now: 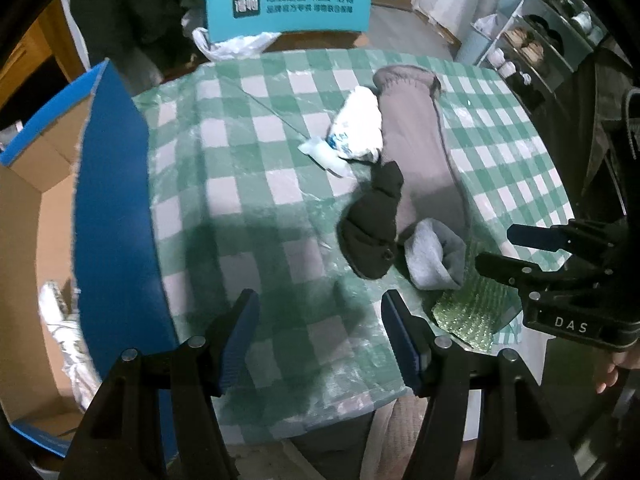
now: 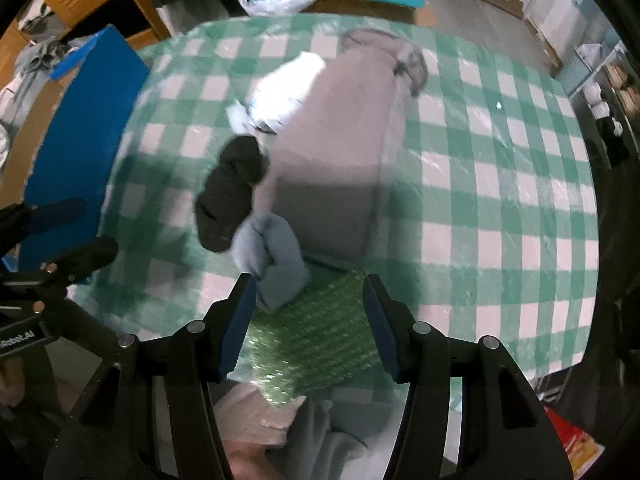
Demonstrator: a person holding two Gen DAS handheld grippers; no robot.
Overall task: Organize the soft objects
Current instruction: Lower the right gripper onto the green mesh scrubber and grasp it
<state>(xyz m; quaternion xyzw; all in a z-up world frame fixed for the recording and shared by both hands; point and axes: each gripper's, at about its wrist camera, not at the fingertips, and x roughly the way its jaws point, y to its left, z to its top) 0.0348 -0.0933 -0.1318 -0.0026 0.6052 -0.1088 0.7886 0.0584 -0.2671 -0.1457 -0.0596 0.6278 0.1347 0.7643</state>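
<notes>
On the green checked table [image 1: 248,168] lie a long grey garment [image 1: 420,148], a white crumpled packet [image 1: 356,128], a dark sock [image 1: 376,224], a rolled light grey sock [image 1: 434,254] and green bubble wrap [image 1: 472,312]. My left gripper [image 1: 320,336] is open and empty above the table's near edge, left of the socks. My right gripper [image 2: 308,320] is open, its jaws on either side of the bubble wrap [image 2: 316,336] just below the grey sock [image 2: 276,256]. The dark sock [image 2: 228,196] and garment [image 2: 340,152] lie beyond. The right gripper also shows in the left wrist view [image 1: 500,246].
An open cardboard box with blue flaps [image 1: 112,208] stands left of the table, holding white soft material [image 1: 68,336]. A teal chair back [image 1: 288,6] is at the far side. Shelves [image 1: 536,48] stand at the right.
</notes>
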